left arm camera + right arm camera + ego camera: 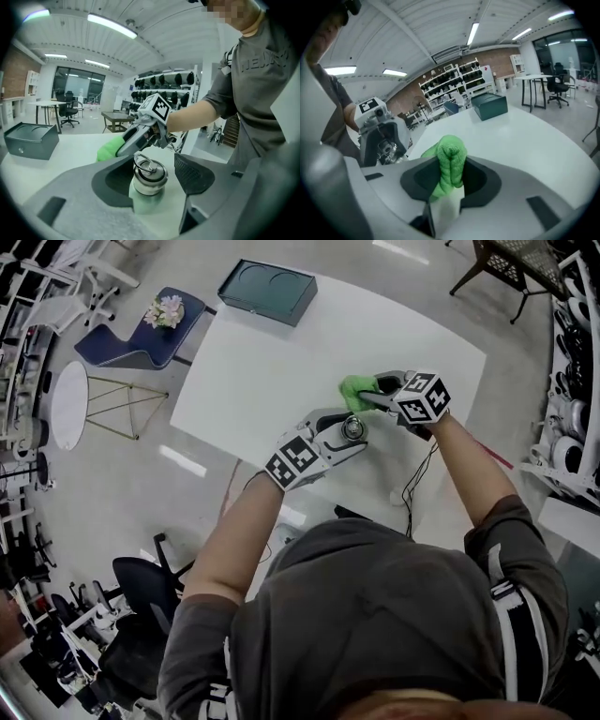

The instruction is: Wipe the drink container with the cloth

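The drink container (353,427), pale green with a steel lid and ring handle (150,172), stands upright on the white table (272,371) between the jaws of my left gripper (356,434) (152,168). Its lid rests against the left pad, and a narrow gap shows at the right pad (191,172), so these jaws stand open around it. My right gripper (364,396) (451,174) is shut on a bunched green cloth (352,387) (450,159). The cloth (109,150) hangs just beyond the container's top, not touching it.
A dark green box (267,292) (490,105) sits at the table's far edge. Left of the table are a blue chair with flowers (141,334) and a round side table (70,404). A cable (417,484) hangs off the near right edge.
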Tool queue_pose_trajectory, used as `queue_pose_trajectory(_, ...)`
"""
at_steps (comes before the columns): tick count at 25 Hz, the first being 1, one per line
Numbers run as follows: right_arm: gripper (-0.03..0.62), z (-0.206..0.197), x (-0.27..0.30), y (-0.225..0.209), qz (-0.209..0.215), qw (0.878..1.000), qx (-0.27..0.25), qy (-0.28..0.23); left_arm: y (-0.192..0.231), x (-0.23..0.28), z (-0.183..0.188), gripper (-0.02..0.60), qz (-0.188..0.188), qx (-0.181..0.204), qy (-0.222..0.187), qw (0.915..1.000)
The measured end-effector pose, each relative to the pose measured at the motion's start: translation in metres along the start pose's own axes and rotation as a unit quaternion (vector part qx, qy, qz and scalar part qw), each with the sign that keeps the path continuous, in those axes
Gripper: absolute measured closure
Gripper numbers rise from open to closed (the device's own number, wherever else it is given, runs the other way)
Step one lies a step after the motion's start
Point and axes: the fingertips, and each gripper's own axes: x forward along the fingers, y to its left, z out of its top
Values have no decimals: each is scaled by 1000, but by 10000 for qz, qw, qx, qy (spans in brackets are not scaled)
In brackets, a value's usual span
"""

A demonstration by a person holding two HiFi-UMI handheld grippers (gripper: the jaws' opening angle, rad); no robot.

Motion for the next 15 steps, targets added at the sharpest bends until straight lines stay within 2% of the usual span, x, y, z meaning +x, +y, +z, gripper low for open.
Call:
queue_pose_trajectory(5,491,43,-43,10,-249,9981,-105,-550,-4,-23,17,288,356,-98,-497,9981)
queue_pose_trajectory(8,491,75,-61,38,-287,9955,-227,-875,-13,-62,32,288,696,-167,-972,9927)
queue_pose_trajectory(11,490,111,-65,79,-222,9920,-437,-1167,-22,-123,33,296,1230,-337,-1442,9813)
queue_pose_trajectory(15,491,149,-54,148,-37,9876,-771,-1364,-47,-216,13,366,2039,-488,-1804,9610)
